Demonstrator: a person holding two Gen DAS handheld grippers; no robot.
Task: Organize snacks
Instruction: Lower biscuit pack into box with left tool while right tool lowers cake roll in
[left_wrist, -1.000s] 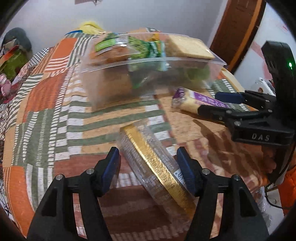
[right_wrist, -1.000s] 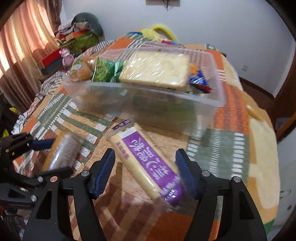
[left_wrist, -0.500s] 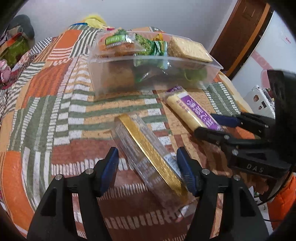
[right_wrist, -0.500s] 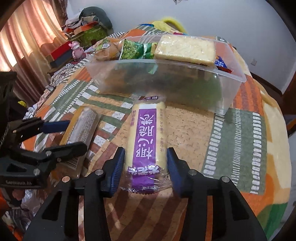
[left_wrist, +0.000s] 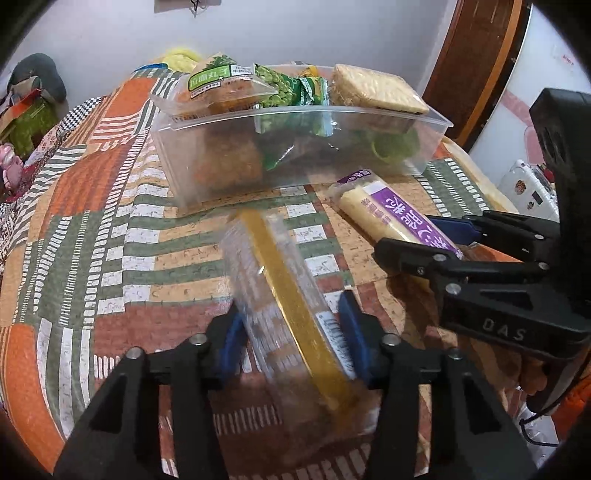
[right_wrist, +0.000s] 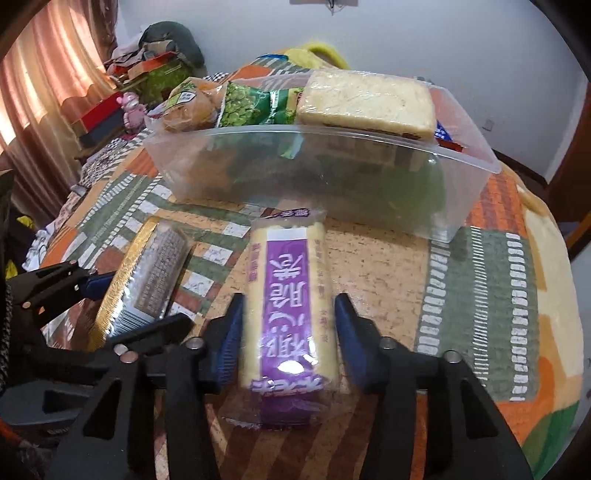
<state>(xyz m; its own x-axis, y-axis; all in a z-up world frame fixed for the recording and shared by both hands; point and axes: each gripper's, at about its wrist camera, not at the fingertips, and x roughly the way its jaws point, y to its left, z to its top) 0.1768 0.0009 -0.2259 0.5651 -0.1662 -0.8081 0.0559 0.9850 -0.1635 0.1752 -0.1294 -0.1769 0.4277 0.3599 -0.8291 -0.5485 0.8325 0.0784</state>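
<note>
Tongs first — the left tongs (left_wrist: 291, 341) at the bottom of the left wrist frame are clamped on the gold-striped clear packet (left_wrist: 284, 306), both blue pads against its sides. At the bottom of the right wrist frame the right tongs (right_wrist: 288, 334) pinch the purple-labelled cream packet (right_wrist: 286, 295) the same way. Both packets sit over the patchwork cloth (right_wrist: 480, 295). Farther up, mid-frame, stands the clear plastic tub (right_wrist: 332, 173) — bread, green pea bags and crackers fill it.
</note>
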